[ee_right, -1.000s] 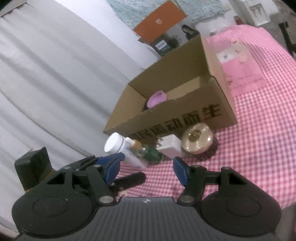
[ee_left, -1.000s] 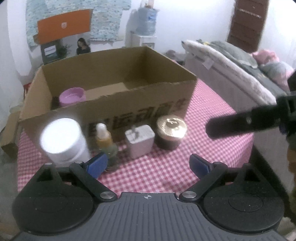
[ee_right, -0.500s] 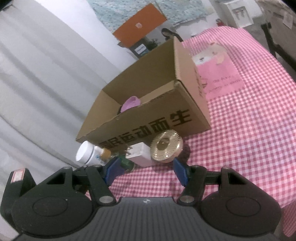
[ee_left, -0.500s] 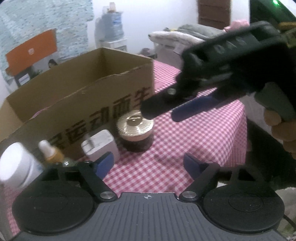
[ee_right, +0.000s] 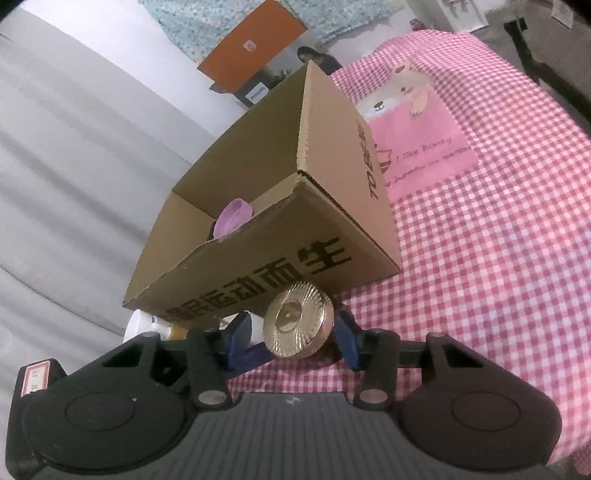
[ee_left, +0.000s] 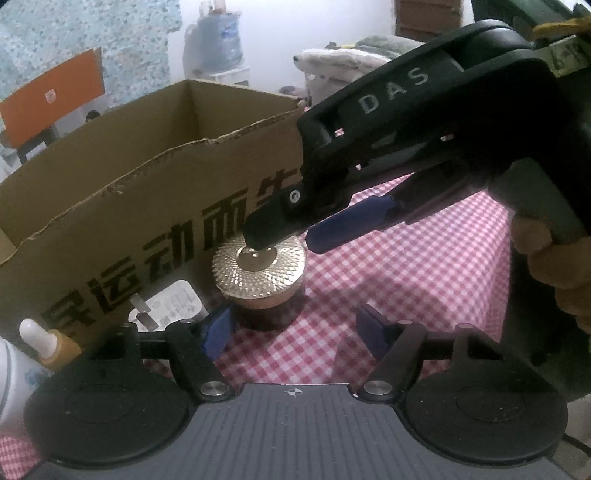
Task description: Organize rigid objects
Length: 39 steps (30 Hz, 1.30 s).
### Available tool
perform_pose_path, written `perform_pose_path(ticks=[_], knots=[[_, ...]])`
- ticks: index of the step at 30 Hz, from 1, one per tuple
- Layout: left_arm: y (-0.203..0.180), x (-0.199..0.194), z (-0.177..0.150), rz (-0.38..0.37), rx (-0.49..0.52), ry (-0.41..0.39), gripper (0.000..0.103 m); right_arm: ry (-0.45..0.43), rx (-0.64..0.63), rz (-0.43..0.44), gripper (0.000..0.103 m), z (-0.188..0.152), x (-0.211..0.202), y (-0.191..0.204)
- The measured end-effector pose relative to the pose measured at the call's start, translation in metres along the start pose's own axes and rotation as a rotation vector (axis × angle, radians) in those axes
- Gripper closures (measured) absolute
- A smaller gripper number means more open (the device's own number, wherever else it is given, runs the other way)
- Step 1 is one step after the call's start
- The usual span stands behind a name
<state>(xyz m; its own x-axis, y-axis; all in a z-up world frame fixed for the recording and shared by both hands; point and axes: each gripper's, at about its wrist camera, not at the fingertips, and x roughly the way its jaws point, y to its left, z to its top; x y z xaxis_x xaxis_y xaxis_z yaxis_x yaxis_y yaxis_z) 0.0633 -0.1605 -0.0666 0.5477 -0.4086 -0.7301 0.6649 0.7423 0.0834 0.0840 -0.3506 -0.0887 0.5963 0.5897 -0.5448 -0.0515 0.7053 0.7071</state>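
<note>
Here, the jar (ee_right: pixel 299 325) stands upright on the table (ee_right: pixel 480 258), against the box (ee_right: pixel 258 221) | right gripper (ee_right: pixel 291 338) straddles its lid, jaws closing, not yet gripping | left gripper (ee_left: pixel 291 332) nearby, closing on nothing.

it was a lived-in room of a home, most likely a bedroom. a bed (ee_left: pixel 354 55) heaped with grey and white bedding stood along the far wall, with a brown wooden door (ee_left: pixel 428 14) behind it. a water dispenser (ee_left: pixel 218 44) carrying a big blue bottle stood in the corner. pale grey curtains (ee_right: pixel 74 166) hung in folds down one side. the desk (ee_right: pixel 498 240) was covered in a pink and white checked cloth with a cartoon bear patch (ee_right: pixel 413 125), a household touch. a cardboard box (ee_right: pixel 258 236) sat on it with small toiletry jars and bottles beside it. an orange box (ee_right: pixel 251 48) leaned against a speckled blue wall covering (ee_left: pixel 110 29).
</note>
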Motion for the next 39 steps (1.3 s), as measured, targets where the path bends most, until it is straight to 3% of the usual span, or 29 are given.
perform_pose_path(ticks=[12, 30, 39], knots=[[-0.001, 0.007, 0.008, -0.007, 0.004, 0.004, 0.031, 0.033, -0.042, -0.035, 0.053, 0.01, 0.019, 0.001], [-0.032, -0.003, 0.006, -0.089, 0.055, -0.01, 0.031, 0.054, -0.011, -0.078, 0.053, -0.018, -0.025, -0.015], [-0.031, 0.006, 0.007, -0.044, 0.078, -0.003, 0.03, 0.044, 0.033, -0.073, 0.05, -0.023, -0.026, -0.016]])
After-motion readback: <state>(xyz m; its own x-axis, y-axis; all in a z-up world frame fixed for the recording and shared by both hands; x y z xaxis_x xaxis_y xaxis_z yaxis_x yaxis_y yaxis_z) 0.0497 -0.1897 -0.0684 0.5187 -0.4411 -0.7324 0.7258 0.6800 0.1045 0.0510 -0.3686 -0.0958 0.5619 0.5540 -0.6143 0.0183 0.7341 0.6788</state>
